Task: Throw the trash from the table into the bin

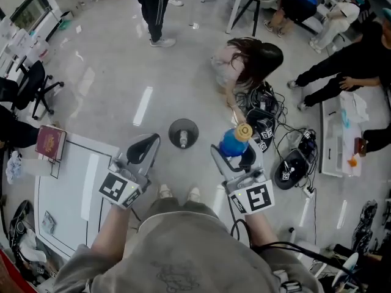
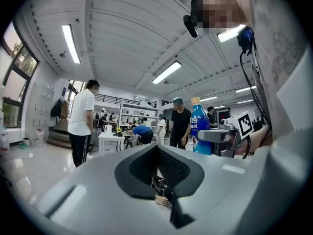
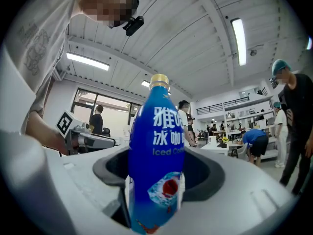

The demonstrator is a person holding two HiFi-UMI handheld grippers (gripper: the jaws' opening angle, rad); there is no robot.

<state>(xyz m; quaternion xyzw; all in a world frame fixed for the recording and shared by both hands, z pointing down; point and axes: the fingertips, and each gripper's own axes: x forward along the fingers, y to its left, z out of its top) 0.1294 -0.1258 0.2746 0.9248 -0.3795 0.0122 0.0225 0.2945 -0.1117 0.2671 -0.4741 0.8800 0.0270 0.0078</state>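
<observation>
Clamping an upright blue bottle [image 3: 156, 165] with a gold cap, the right gripper [image 1: 234, 146] holds it above the floor, near a dark round bin [image 1: 183, 133]. The left gripper [image 1: 145, 146] is empty, fingertips together, beside the white table [image 1: 73, 194].

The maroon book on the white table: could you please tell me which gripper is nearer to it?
Left. The left gripper is just past the edge of the table, right of the book; the right gripper, holding the blue bottle, is farther right.
</observation>
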